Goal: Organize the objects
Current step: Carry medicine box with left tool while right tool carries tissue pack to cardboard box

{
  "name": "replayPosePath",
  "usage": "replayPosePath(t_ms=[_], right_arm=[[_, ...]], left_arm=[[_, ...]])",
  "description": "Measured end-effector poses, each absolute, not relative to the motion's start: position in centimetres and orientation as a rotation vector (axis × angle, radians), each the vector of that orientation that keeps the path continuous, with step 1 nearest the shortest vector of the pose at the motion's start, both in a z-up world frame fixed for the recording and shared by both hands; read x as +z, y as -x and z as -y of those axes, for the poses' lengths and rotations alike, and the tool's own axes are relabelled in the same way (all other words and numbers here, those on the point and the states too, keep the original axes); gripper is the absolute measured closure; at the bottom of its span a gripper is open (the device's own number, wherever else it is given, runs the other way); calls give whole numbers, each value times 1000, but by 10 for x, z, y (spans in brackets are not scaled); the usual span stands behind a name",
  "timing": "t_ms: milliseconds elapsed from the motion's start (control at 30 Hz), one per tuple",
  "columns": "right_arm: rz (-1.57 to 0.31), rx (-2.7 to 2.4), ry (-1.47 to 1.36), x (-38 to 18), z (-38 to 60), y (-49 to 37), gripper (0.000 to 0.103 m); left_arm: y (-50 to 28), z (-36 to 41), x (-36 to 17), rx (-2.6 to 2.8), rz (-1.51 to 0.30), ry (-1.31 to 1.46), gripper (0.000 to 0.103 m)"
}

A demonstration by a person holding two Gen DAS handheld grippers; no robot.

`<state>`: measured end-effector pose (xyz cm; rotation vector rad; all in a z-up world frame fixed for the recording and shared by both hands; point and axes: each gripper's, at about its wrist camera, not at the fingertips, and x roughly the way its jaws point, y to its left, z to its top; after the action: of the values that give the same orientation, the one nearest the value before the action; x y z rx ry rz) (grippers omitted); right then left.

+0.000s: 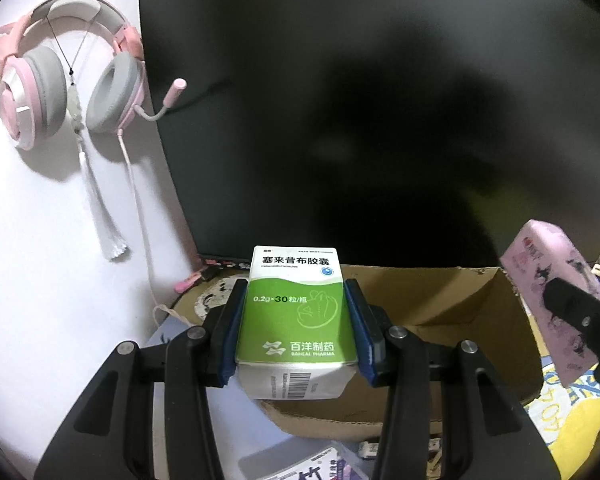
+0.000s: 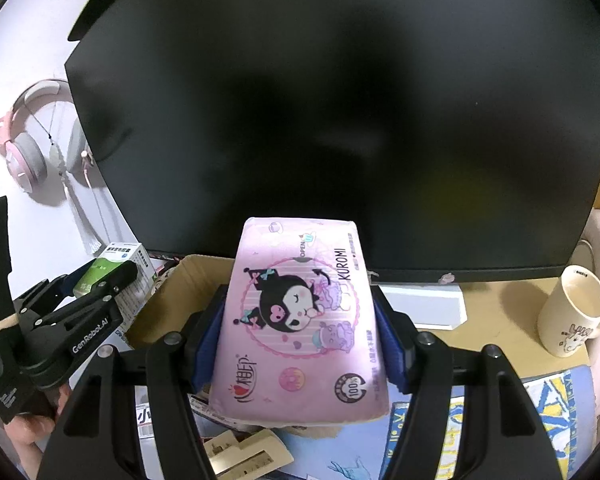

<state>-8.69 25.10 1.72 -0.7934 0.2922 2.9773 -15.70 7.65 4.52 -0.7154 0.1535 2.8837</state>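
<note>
The green-and-white cardboard medicine box (image 1: 296, 312) sits upright, clamped between the blue pads of the left gripper (image 1: 296, 320), held above the near left corner of the open brown cardboard carton (image 1: 440, 308). At about three o'clock from it, the pink Kuromi-printed soft tissue pack (image 2: 300, 320) is squeezed by the right gripper (image 2: 300, 332), whose fingers (image 2: 392, 344) press into its sides; it too hangs over the carton. Both items look mid-carry, so the step in hand is likely loading the carton. Next, each should be lowered inside without colliding, then let go. Beyond stand a black monitor (image 2: 340, 120) at twelve o'clock and a cream mug (image 2: 572, 312) on the worktop (image 2: 500, 312).
</note>
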Motion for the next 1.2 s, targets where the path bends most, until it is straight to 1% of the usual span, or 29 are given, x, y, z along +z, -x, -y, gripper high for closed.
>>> replayPosePath(t_ms=[100,233,633,933,1200], right_arm=[[-293,2981,789,17,-251,86,32],[-343,2976,762,14,-256,85,32],[-361,2983,818,0,-255,97,32],[-301,2976,892,-16,-245,112,32],[-218,2990,851,-16,-235,112,32]], left_arm=[[156,-78,44,2862,-146,695,58],[160,-80,40,2839,-126,743,58],[174,-85,25,2807,-99,791,58],[180,-92,12,2752,-99,807,58],[185,-94,4,2734,-129,823,58]])
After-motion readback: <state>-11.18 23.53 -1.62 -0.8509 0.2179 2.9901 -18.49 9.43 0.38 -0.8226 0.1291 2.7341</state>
